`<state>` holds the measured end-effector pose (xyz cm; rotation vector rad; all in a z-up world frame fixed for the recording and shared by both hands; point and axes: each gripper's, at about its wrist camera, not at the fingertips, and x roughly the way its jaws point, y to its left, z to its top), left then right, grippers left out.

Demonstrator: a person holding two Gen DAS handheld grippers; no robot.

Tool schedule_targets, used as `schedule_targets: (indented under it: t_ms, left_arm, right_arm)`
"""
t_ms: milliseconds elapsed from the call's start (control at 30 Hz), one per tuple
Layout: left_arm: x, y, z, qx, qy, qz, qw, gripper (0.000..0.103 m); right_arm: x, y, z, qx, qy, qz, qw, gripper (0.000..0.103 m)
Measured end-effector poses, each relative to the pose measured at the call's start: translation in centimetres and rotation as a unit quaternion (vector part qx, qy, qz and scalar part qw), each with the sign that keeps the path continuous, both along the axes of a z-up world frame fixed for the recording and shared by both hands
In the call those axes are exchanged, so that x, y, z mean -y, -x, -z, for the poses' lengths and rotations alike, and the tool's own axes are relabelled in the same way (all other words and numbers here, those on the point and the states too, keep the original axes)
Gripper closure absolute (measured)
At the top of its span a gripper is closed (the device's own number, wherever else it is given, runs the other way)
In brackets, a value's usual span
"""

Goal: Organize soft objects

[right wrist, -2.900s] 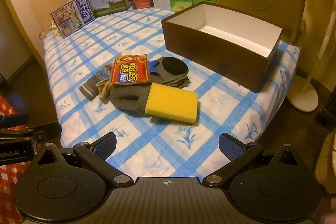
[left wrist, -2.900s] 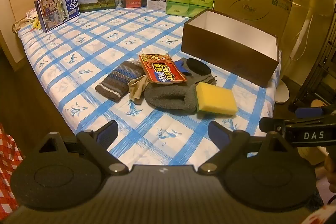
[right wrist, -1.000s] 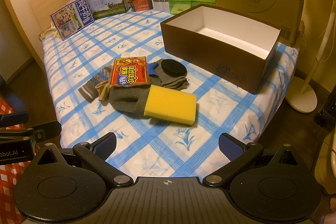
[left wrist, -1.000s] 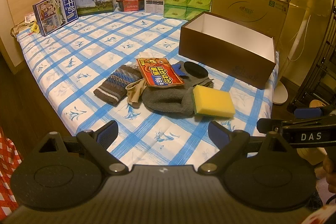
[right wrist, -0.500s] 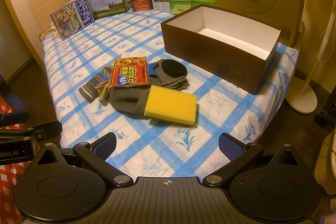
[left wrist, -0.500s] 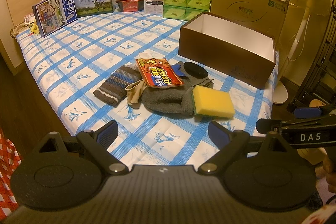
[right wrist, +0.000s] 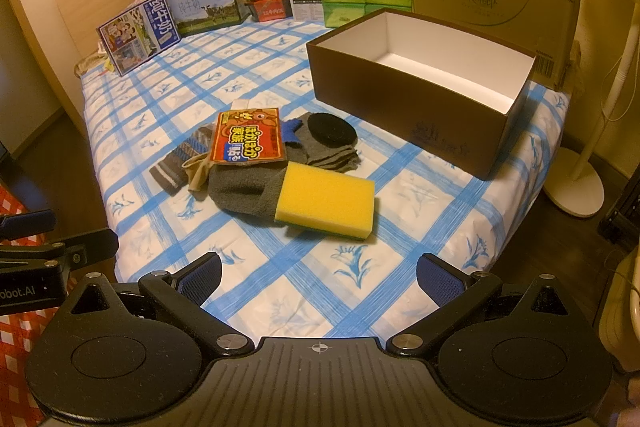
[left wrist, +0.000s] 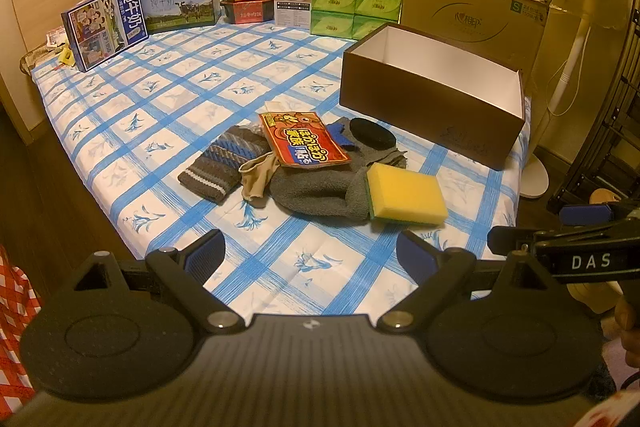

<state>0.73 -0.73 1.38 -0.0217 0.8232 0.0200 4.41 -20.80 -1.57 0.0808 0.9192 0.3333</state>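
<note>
Hardly anything has shifted since a few seconds ago: both grippers hang at the near edge of the bed, the pile untouched. The left gripper (left wrist: pixel 311 255) is spread wide with nothing between its blue pads, and so is the right gripper (right wrist: pixel 319 277). On the blue-checked bedspread (right wrist: pixel 248 67) lies the heap: a yellow sponge (right wrist: pixel 326 199) resting against a grey sock (right wrist: pixel 240 187), a red heat-pack packet (right wrist: pixel 248 141) on top, a striped sock (left wrist: pixel 224 163) to the left (a beige stocking (left wrist: pixel 256 175) between them). The open brown box (right wrist: pixel 416 115), white inside, stands just beyond the pile, apart from it.
</note>
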Motion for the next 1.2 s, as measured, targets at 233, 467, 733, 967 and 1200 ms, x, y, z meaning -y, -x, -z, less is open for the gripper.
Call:
schedule_targets:
  t_ms: [233,467,733,967,1200]
  left_arm:
    - [0.2,0.0,-0.3,0.000,0.000,0.000,1.0000,0.011]
    - [0.2,-0.1,-0.3,-0.001,-0.002,0.000,1.0000,0.011]
    - [-0.9,-0.4,2.0,-0.009,-0.002,0.005,0.9999,0.011]
    - [-1.4,-1.3,3.2,-0.021,-0.012,-0.003,0.9997,0.011]
    - [-1.8,-3.0,4.5,-0.026,-0.024,-0.005,0.9994,0.011]
  right_arm:
    - [-0.1,0.0,0.1,-0.001,0.000,0.000,1.000,0.000]
    - [0.0,-0.1,0.3,0.002,-0.005,-0.001,1.000,0.000]
    - [0.3,-0.6,0.8,0.021,-0.034,-0.002,0.999,0.000]
    - [1.1,-1.6,1.9,0.042,-0.043,-0.003,0.998,0.000]
    - [1.2,-3.2,3.4,0.048,-0.048,-0.019,0.997,0.000]
